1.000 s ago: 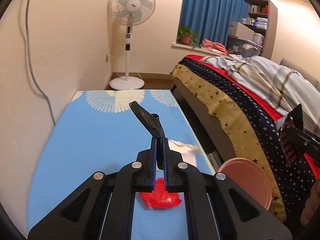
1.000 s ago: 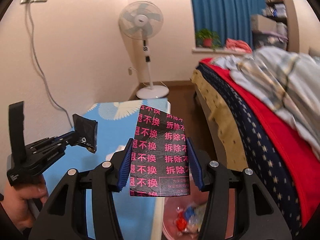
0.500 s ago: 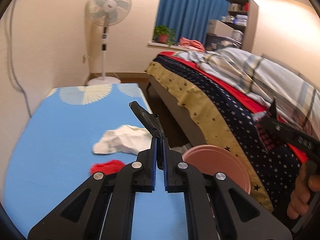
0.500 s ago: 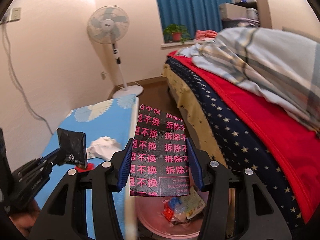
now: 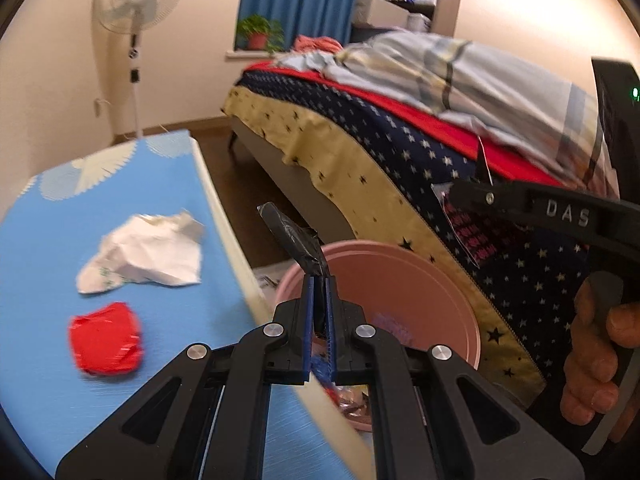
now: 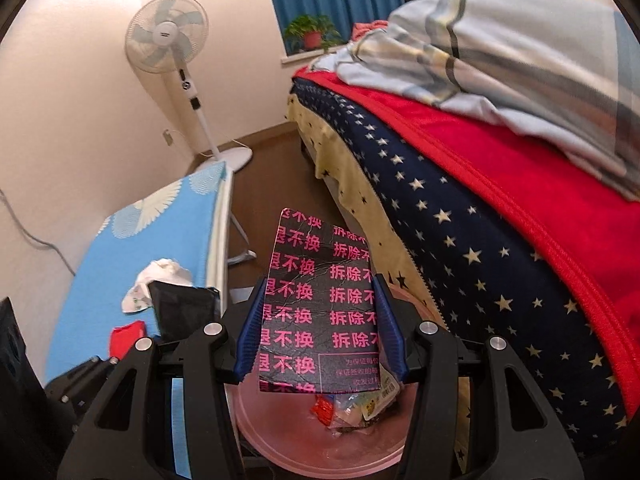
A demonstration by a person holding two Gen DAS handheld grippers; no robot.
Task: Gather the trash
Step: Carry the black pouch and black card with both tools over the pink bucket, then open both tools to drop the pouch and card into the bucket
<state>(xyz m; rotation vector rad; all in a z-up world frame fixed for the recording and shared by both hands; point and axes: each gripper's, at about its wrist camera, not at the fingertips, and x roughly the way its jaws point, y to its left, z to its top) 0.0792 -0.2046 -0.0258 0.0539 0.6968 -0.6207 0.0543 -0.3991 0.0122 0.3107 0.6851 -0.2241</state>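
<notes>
Left wrist view: the left gripper (image 5: 319, 292) has its jaws pinched tight on a crumpled black wrapper (image 5: 294, 239), held above the near rim of a pink trash bin (image 5: 404, 276) beside the blue-covered table (image 5: 48, 248). Crumpled white paper (image 5: 146, 254) and a red wrapper (image 5: 105, 338) lie near the table's right edge. Right wrist view: the right gripper (image 6: 320, 318) clamps a black packet with pink print (image 6: 318, 304) between half-spread jaws, over the bin (image 6: 320, 456) holding trash.
</notes>
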